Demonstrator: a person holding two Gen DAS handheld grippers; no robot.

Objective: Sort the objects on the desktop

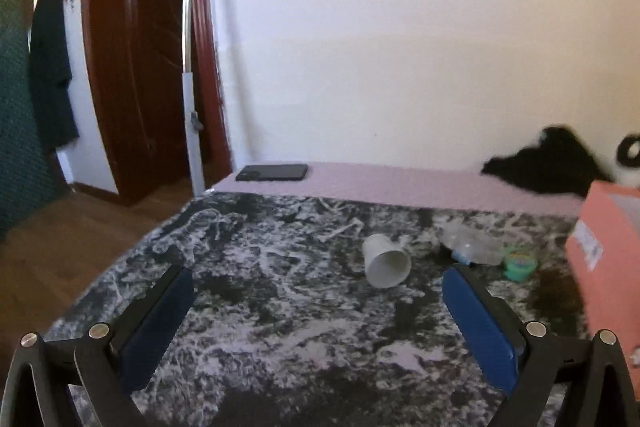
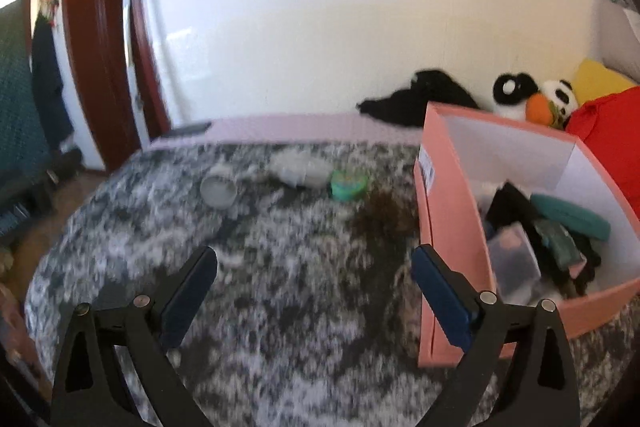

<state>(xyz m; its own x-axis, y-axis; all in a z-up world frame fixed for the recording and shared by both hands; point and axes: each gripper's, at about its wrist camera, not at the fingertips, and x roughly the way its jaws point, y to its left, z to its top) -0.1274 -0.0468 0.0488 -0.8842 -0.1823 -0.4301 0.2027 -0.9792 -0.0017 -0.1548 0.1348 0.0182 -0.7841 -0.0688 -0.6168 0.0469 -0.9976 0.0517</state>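
I held both grippers, left (image 1: pixel 318 291) and right (image 2: pixel 314 267), spread wide and empty over the mottled tabletop (image 1: pixel 280 307). Paper cup (image 1: pixel 386 261) lay tipped beside crumpled plastic bottle (image 1: pixel 472 247) and green tub (image 1: pixel 519 262); pink box (image 2: pixel 452 227) sat right.

Near half of table (image 1: pixel 280 307) lay bare. Paper cup (image 1: pixel 386 262), crumpled bottle (image 1: pixel 474 247), green tub (image 1: pixel 519 262) clustered beyond; pink box (image 2: pixel 452 219) blocked right.

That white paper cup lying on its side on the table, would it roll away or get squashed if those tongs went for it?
Probably both risks. The white paper cup lies on its side with its open mouth toward the camera, so a nudge would likely roll it in a curve. It looks thin and light, so the open left tongs could easily crush it.
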